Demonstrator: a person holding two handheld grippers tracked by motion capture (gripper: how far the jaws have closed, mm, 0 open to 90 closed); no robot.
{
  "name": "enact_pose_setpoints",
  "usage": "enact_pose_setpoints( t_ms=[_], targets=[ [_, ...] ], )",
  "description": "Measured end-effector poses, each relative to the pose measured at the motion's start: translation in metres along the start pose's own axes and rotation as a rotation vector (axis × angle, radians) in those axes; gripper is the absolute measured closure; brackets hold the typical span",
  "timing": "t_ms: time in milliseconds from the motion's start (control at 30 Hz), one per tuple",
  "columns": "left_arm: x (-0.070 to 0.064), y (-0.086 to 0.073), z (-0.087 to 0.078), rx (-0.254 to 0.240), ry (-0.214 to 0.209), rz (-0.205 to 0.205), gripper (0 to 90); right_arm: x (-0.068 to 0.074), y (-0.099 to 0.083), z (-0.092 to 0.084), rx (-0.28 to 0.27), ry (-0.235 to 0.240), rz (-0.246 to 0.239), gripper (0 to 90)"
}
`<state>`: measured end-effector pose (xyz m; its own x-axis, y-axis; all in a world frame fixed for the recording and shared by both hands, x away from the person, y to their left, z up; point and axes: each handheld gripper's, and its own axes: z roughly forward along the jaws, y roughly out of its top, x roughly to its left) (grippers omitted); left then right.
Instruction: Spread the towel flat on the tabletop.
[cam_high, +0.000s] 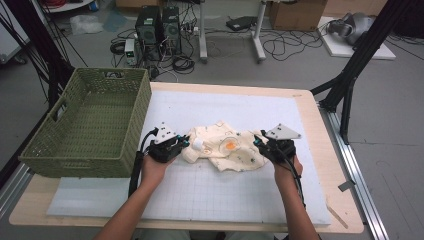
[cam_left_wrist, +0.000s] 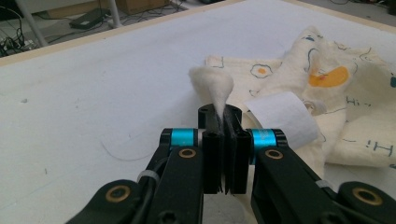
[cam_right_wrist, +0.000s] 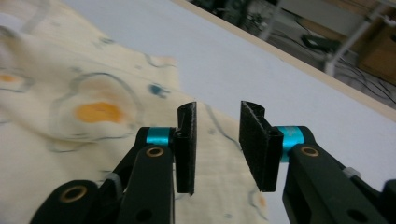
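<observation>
Cream garment (cam_high: 227, 147) printed with fried eggs, crumpled at mid-table on the white gridded mat (cam_high: 200, 195), just right of the green wicker basket (cam_high: 90, 125). Left gripper (cam_high: 182, 144) clamped tight on a pinched peak of the cloth's left edge, fabric tuft (cam_left_wrist: 212, 84) sticking up past the black jaws, white care label (cam_left_wrist: 280, 116) just beside; presumably an anchor so the piece can be spread or folded. Right gripper (cam_high: 260, 141) at the garment's right edge, jaws parted, nothing between them, cloth lying underneath (cam_right_wrist: 93, 116); likely set to take a fresh hold there. Basket empty, near at hand, probably the destination.
</observation>
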<state>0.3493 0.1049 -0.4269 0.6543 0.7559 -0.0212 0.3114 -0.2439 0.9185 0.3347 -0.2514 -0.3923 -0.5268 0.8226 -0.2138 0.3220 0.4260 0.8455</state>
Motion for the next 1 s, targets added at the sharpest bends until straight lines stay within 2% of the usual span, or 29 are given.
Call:
enact_pose_setpoints(
  t_ms=[100, 133, 267, 333, 400, 467, 567, 633, 767, 900, 1000],
  targets=[
    [0.002, 0.000, 0.000, -0.002, -0.005, -0.012, 86.7, 0.017, -0.001, -0.006, -0.026, 0.122, -0.039, 63.3],
    [0.002, 0.000, 0.000, -0.005, -0.005, -0.016, 86.7, 0.022, -0.003, -0.005, -0.018, 0.135, -0.076, 62.2],
    [0.001, 0.000, -0.002, -0.009, -0.011, -0.007, 86.4, 0.042, -0.016, 0.005, 0.017, 0.265, -0.072, 54.8],
    [0.001, 0.000, -0.001, -0.006, -0.012, -0.010, 86.4, 0.051, -0.021, 0.011, 0.042, 0.302, -0.072, 52.8],
    [0.002, 0.000, -0.002, -0.001, -0.015, -0.012, 86.3, 0.062, -0.027, 0.021, 0.082, 0.325, -0.080, 58.6],
    [0.001, 0.000, -0.002, -0.002, -0.019, -0.011, 86.3, 0.067, -0.032, 0.029, 0.113, 0.343, -0.082, 63.6],
    [0.002, 0.000, -0.004, -0.002, -0.022, -0.013, 86.3, 0.065, -0.033, 0.032, 0.121, 0.380, -0.046, 76.0],
    [0.002, 0.000, -0.005, 0.001, -0.027, -0.015, 86.3, 0.064, -0.033, 0.032, 0.127, 0.419, -0.044, 88.3],
    [0.001, 0.000, -0.009, 0.003, -0.046, -0.016, 85.8, 0.063, -0.036, 0.024, 0.139, 0.463, -0.038, 89.5],
    [-0.001, 0.001, -0.015, 0.016, -0.072, 0.001, 85.8, 0.055, -0.044, 0.005, 0.130, 0.492, -0.029, 89.5],
    [-0.004, -0.003, -0.022, 0.024, -0.084, -0.005, 85.7, 0.044, -0.050, -0.013, 0.129, 0.548, -0.030, 89.8]
  ],
)
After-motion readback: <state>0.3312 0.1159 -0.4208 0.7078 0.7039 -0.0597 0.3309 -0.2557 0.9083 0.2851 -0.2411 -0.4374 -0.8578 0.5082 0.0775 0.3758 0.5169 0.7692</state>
